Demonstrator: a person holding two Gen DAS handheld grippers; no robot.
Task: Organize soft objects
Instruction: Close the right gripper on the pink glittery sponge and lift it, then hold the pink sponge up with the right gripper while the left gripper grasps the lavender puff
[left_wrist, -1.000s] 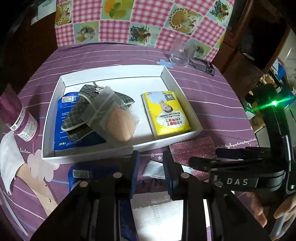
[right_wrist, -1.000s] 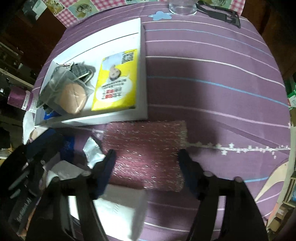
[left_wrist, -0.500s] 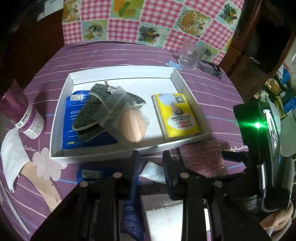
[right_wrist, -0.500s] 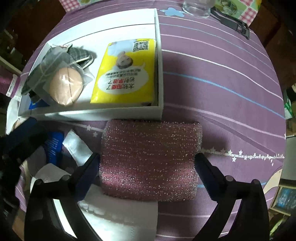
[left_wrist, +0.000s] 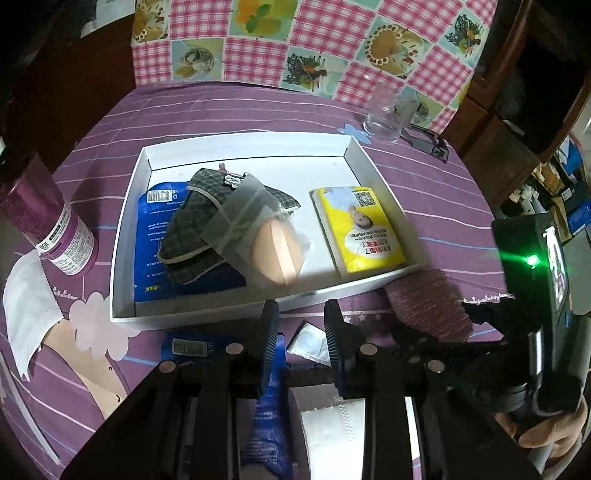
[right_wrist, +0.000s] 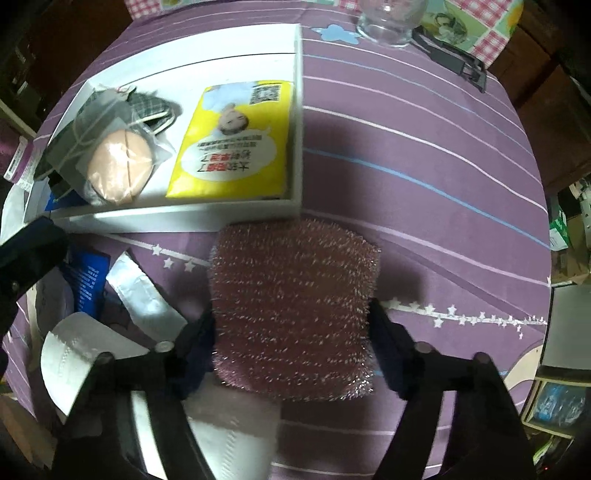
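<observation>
Right gripper closing on the pink scrubbing sponge, just short of the tray.

The right gripper (right_wrist: 291, 332) has just been closing, fingers (right_wrist: 388, 339) flanking the sponge (right_wrist: 295, 306); blur makes contact uncertain. The left gripper (left_wrist: 299, 332) at nine o'clock hangs narrowly apart, empty. At twelve o'clock, the white tray (right_wrist: 299, 122) wall touches the sponge: a shallow pinch may let the springy pad slip, or catch that wall.
</observation>
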